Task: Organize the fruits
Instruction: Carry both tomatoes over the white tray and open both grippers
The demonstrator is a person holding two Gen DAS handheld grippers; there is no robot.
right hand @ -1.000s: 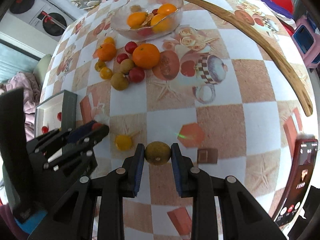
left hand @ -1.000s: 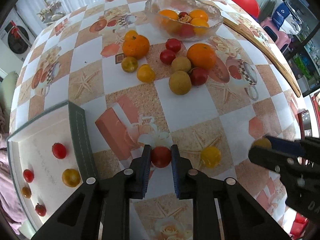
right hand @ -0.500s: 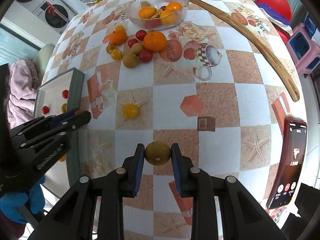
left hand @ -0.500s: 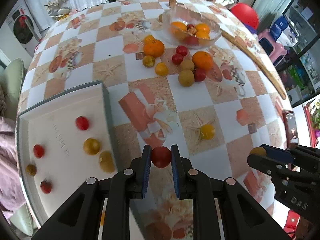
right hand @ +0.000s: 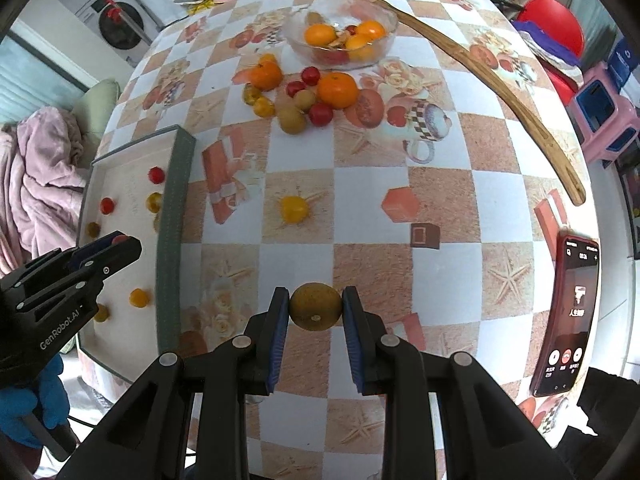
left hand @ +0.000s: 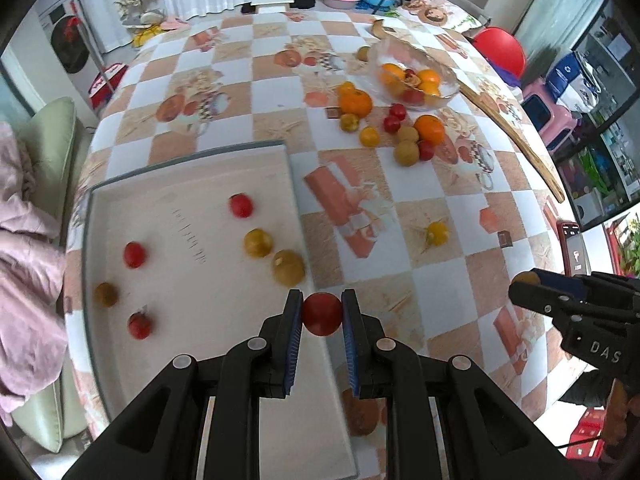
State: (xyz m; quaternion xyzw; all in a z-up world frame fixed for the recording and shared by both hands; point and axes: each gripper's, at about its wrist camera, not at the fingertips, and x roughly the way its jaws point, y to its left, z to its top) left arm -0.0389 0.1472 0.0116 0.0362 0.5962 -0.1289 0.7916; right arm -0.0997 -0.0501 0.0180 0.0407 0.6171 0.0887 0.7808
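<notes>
My left gripper (left hand: 322,314) is shut on a red tomato (left hand: 322,314), held in the air over the right edge of the white tray (left hand: 192,184). Several small red and yellow fruits lie in that tray (right hand: 120,184). My right gripper (right hand: 315,307) is shut on a brownish-green round fruit (right hand: 315,307) above the checkered table. One yellow tomato (right hand: 294,209) lies alone mid-table. A cluster of oranges, tomatoes and brown fruits (right hand: 304,96) sits in front of the glass bowl (right hand: 384,28). The left gripper (right hand: 116,245) also shows at the right wrist view's left edge.
A long wooden stick (right hand: 480,80) lies along the table's right side. A phone (right hand: 568,320) rests at the near right edge. A pink blanket (right hand: 36,176) and green cushion lie beyond the table's left edge. A gloved hand (right hand: 28,408) holds the left gripper.
Both grippers rose with their fruits still held. The left one travelled leftward until the tray came beneath it. The table looks farther away in both views.
</notes>
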